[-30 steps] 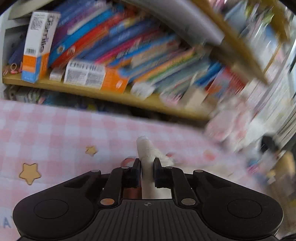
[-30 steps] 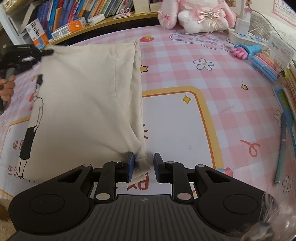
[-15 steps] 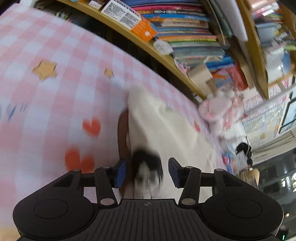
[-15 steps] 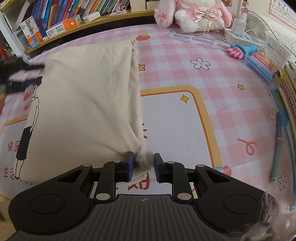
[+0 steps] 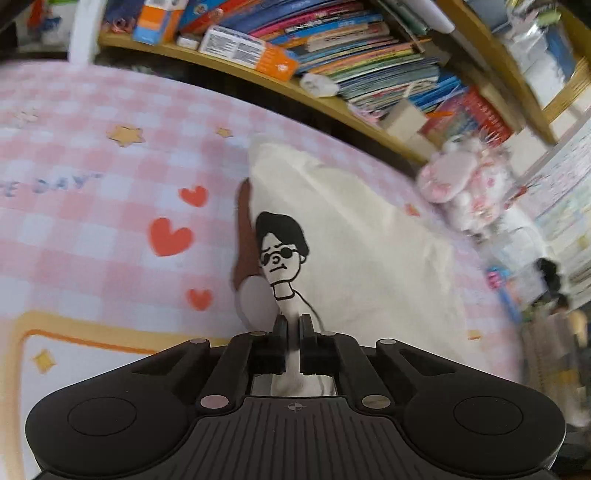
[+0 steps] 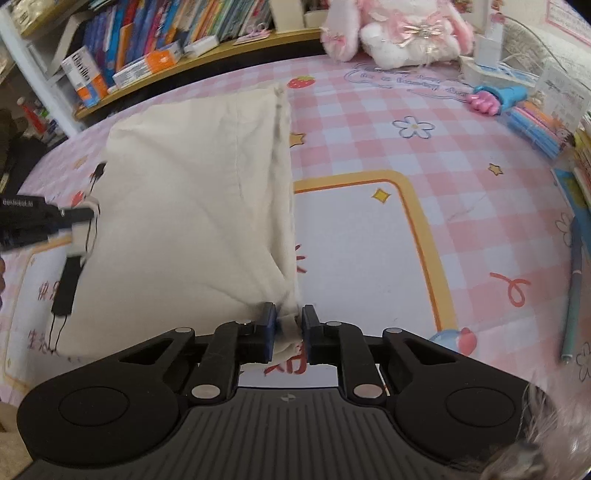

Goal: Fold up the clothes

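A cream shirt [image 6: 192, 192] printed with a black line-drawn figure lies folded lengthwise on the pink checked mat [image 6: 369, 147]. My right gripper [image 6: 289, 325] is shut on the shirt's near right corner. In the left wrist view the printed head with sunglasses [image 5: 280, 251] sits just ahead of my left gripper [image 5: 291, 328], which is shut on the shirt's left edge, lifting a pinch of cloth. The left gripper also shows at the left edge of the right wrist view as a black left gripper body [image 6: 37, 221].
A wooden bookshelf [image 5: 332, 92] full of books runs along the mat's far side. A pink plush toy [image 6: 399, 33] sits at the back. Pens and markers [image 6: 535, 122] lie along the right edge, with one pen [image 6: 572, 295] near the front right.
My left gripper let go of the far corner, came back along the left edge with jaws open, and has now shut on the cloth by the printed figure. The right gripper kept its hold.
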`<state>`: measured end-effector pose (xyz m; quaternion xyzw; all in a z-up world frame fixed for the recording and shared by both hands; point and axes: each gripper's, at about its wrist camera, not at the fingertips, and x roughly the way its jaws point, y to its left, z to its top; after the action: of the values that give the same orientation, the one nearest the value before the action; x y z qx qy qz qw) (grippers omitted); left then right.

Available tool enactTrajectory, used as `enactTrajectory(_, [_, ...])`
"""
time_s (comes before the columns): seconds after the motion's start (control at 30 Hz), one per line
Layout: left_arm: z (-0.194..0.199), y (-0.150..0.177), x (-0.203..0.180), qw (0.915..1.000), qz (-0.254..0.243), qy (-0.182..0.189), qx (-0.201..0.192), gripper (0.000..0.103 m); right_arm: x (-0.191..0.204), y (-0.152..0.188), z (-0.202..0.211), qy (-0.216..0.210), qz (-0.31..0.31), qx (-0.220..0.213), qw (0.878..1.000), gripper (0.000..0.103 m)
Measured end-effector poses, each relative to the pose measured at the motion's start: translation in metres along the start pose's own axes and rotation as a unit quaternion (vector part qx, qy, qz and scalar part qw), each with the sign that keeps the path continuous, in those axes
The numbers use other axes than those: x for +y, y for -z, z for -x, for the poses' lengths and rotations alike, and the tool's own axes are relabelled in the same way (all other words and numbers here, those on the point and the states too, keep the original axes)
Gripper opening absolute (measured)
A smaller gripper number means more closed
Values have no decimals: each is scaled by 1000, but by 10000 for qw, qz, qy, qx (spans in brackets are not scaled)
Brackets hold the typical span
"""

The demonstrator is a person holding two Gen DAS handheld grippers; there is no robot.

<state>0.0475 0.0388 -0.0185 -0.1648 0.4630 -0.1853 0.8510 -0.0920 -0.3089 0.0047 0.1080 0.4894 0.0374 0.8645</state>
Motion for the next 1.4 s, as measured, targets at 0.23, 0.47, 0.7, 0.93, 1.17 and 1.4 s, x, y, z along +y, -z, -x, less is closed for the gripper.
enactTrajectory(0.23, [17,15,-14,9989,-125,-457,1,12,-20,3,2,-540,-378,11,9978,16])
enactTrajectory(0.47, [51,57,-53,9921,-902,-789,-365,65,-35,4,3,-915,-741,14,9930,24])
enactTrajectory(0.7, [53,92,-103,9741,-2097,-710,-453,80,-23,-1,-1,-877,-212,36,9959,19])
enactTrajectory(0.93, [50,125,-132,9559,-2851,-626,-309,89,-50,-13,-2,-1700,-1399,181,9753,8])
enactTrajectory(1.17, [43,150,-155,9351,-3457,-697,-355,90,-45,-43,22,-2414,-1620,-227,9565,8])
enactTrajectory(1.4, [17,173,-175,8796,-4527,-1409,-379,90,-35,-51,30,-2427,-1475,-334,9583,8])
